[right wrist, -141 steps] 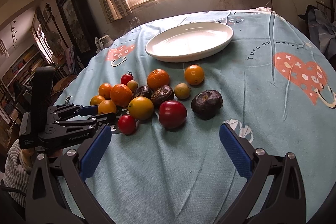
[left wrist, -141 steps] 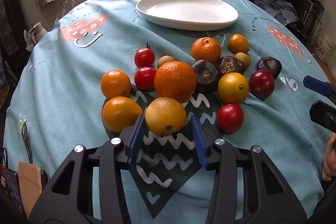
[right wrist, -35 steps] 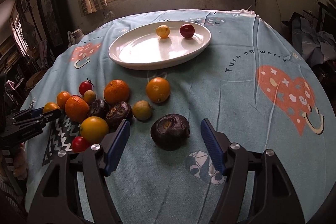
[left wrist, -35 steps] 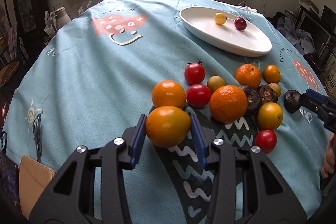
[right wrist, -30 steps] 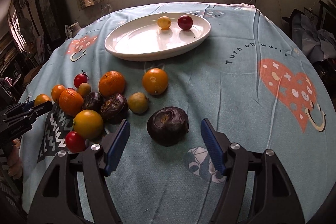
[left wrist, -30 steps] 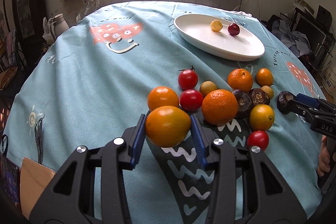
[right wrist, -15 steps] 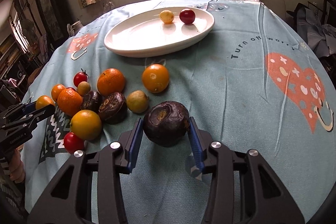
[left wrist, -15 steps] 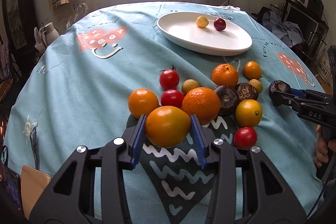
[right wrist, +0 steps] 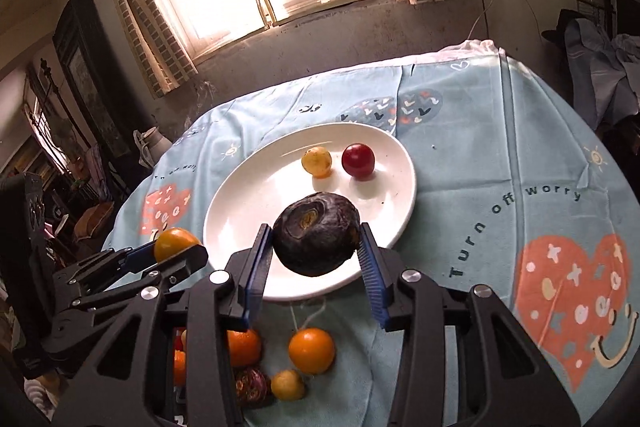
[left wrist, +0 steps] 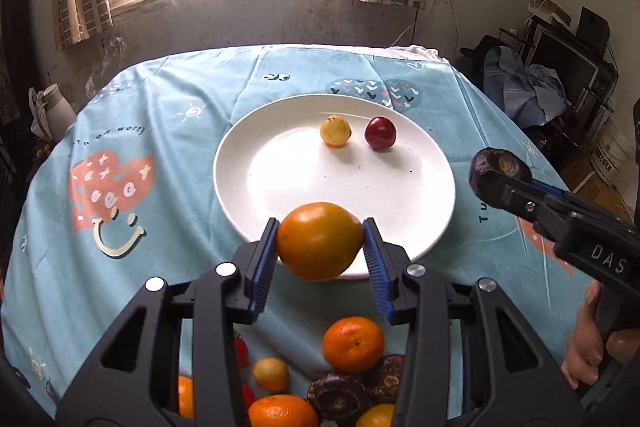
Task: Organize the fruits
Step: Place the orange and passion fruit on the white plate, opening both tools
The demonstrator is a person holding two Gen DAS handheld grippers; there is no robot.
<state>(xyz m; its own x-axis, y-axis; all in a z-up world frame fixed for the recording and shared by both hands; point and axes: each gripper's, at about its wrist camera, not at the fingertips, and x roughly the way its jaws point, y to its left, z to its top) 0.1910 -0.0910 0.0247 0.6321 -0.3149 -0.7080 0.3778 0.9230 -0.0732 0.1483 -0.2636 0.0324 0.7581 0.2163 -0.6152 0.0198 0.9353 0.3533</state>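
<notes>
both grippers point(left wrist: 320, 259) point(right wrist: 316, 259) tilt down, gripping fruit.

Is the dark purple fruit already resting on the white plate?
No, the dark purple fruit is clamped in the right gripper above the white plate.

Orange fruit point(left wrist: 320, 241) and dark fruit point(right wrist: 316, 239) held above white plate point(left wrist: 256, 211).

Both grippers hang above the table, angled downward: the left gripper point(left wrist: 320, 241) clamps an orange fruit point(left wrist: 320, 241), the right gripper point(right wrist: 316, 239) a dark purple fruit point(right wrist: 316, 239), a hand point(left wrist: 588, 351) gripping the right handle.
</notes>
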